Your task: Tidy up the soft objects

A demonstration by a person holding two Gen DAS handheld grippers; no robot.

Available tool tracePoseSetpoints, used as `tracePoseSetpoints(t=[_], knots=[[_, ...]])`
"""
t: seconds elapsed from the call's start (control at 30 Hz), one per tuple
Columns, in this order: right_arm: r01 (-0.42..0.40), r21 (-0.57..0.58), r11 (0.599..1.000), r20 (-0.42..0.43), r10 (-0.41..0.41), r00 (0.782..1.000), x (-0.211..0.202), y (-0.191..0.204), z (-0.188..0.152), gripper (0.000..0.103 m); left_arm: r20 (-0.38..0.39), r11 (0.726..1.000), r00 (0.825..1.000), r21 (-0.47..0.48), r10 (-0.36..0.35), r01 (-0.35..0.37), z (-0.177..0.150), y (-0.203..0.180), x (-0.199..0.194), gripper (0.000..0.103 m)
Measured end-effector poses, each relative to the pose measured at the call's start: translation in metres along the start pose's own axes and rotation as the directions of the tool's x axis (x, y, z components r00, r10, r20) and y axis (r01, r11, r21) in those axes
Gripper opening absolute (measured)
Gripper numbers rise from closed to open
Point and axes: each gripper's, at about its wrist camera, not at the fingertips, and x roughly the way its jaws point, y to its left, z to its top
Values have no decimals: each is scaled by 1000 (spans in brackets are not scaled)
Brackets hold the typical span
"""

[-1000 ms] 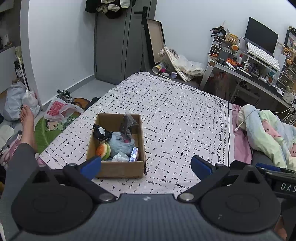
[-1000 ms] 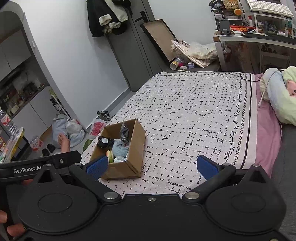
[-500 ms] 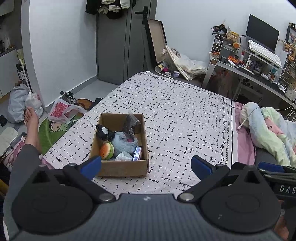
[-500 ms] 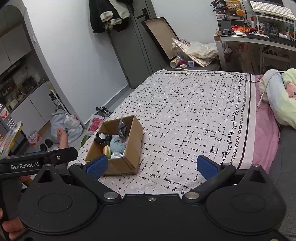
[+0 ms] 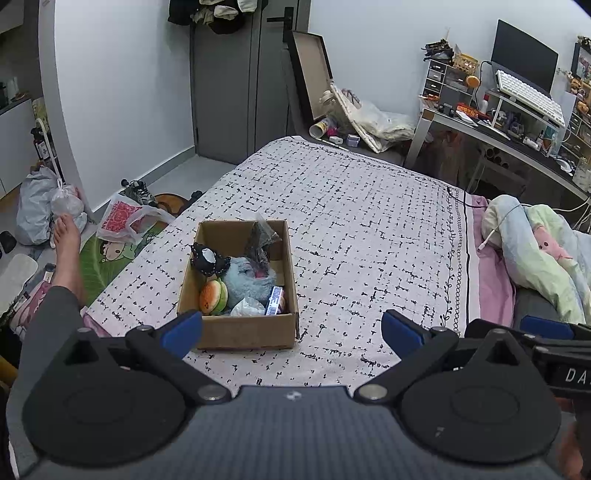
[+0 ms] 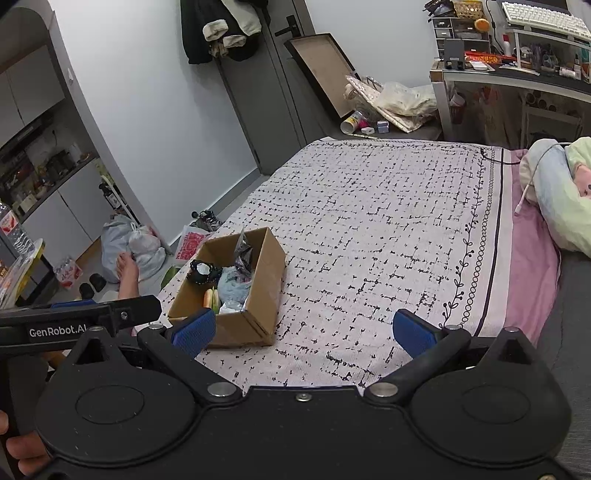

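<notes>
Patterned bedspread (image 5: 369,229) now fills more of both views with the box (image 5: 240,332) nearer than a second ago, so both wide-open, empty grippers, left (image 5: 291,328) and right (image 6: 303,328), seem to be closing on it, where a blue plush (image 5: 245,282), burger toy (image 5: 213,297) and packets sit.

- A bed cover (image 5: 369,229), white with black marks, lies over the bed.
- A crumpled pastel blanket (image 5: 535,251) lies at the right edge of the bed.
- A desk (image 5: 491,129) stands behind the bed with a white keyboard (image 5: 528,92) and a dark monitor (image 5: 524,55).
- A grey door (image 5: 229,81) has dark clothes (image 6: 221,29) hanging on top.
- Plastic bags (image 5: 40,206) lie on the floor beside a bare foot (image 5: 66,251).
</notes>
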Motion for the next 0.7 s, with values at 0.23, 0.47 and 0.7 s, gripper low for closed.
tracePoseSetpoints(t=[0.23,0.47,0.7], knots=[[1,-8,1000,-6,-1,1000,3,3,-1,103,-2,1000,1000,-5,4,-4,1,2,2,102],[5,-11,1000,-8,-5,1000,4,2,-2,103,-7,1000,1000,-10,9,-9,-1,5,7,102],[9,-11,1000,-10,-9,1000,3,1,-2,103,-10,1000,1000,-14,8,-8,-4,7,7,102]])
